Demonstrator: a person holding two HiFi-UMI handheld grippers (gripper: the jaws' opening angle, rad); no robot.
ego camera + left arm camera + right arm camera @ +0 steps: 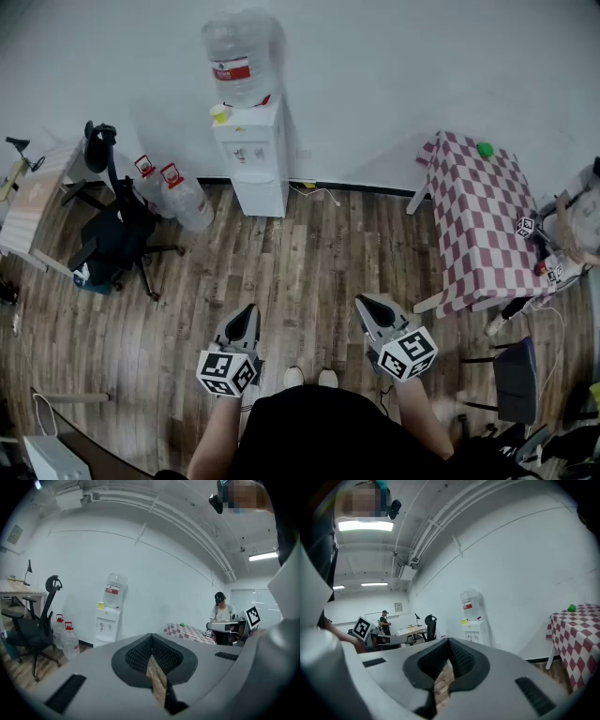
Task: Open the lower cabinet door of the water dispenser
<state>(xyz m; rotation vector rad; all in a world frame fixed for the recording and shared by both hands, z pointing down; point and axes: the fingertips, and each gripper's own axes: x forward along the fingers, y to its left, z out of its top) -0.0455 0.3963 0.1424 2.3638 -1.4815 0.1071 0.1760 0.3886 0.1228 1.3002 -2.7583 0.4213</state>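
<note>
My left claw (246, 312) and right claw (367, 304), both closed and empty, over the wooden floor (309, 272); the water dispenser (253, 150) stands well apart at the floor's far edge, against the wall (394, 75). Its lower cabinet door (262, 198) is shut.

Far, against the wall (394, 75): dispenser (253, 161), bottle (240, 54) on top. Just left: two jugs (178, 197), then chair (117, 234). Right: desk (478, 225), ball (485, 149) on its far end.

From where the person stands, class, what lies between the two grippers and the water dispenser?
Only bare wooden floor separates the left gripper and right gripper from the water dispenser, as the head view shows.
</note>
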